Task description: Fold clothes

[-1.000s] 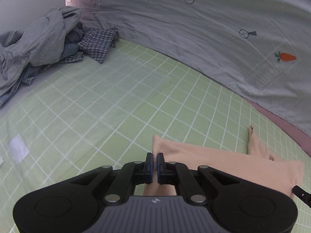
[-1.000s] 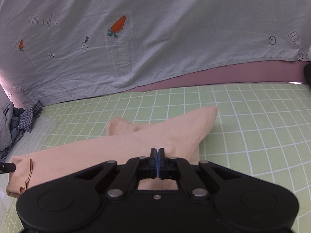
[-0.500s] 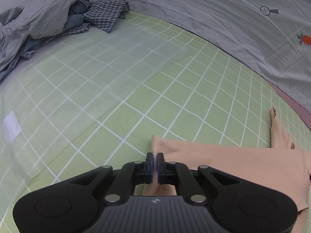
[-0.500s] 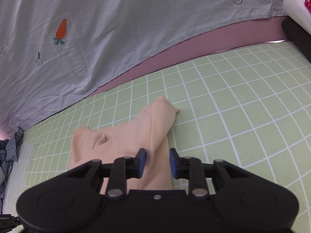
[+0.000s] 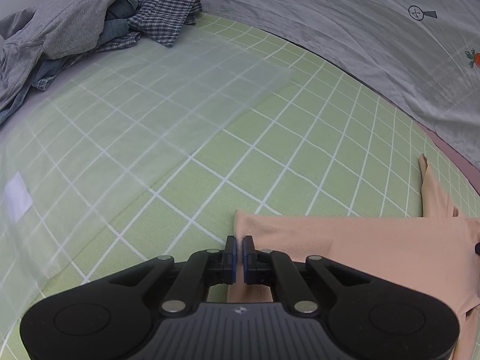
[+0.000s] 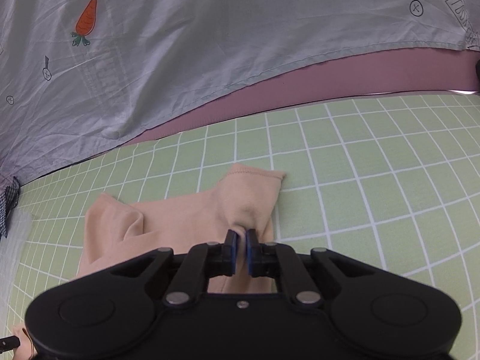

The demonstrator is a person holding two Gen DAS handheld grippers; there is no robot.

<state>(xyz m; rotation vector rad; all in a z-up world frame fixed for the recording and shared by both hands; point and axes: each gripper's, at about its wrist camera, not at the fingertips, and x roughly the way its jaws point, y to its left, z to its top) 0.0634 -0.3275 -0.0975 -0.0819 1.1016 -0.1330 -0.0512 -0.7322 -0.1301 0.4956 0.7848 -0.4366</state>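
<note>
Left wrist view: the left tool sits low over a green checked sheet that covers the bed. Its jaws are pinched nearly together on the near left corner of a peach garment, which lies flat and stretches away to the right. A narrow peach strip stands up at the garment's far right end. A translucent plastic sheet lies over the green checks to the left. Beyond it sits a heap of unfolded clothes, grey and checked. A pale grey cloth with carrot prints hangs behind.

Right wrist view: the right tool has its jaws almost together on a raised pinch of the peach garment, near a hemmed end that points away. To the left, the fabric shows 1 doubled-over lobe with a soft crease.

Judged from this, the peach garment is partly folded and held at both ends, and the heap is left to fold.
</note>
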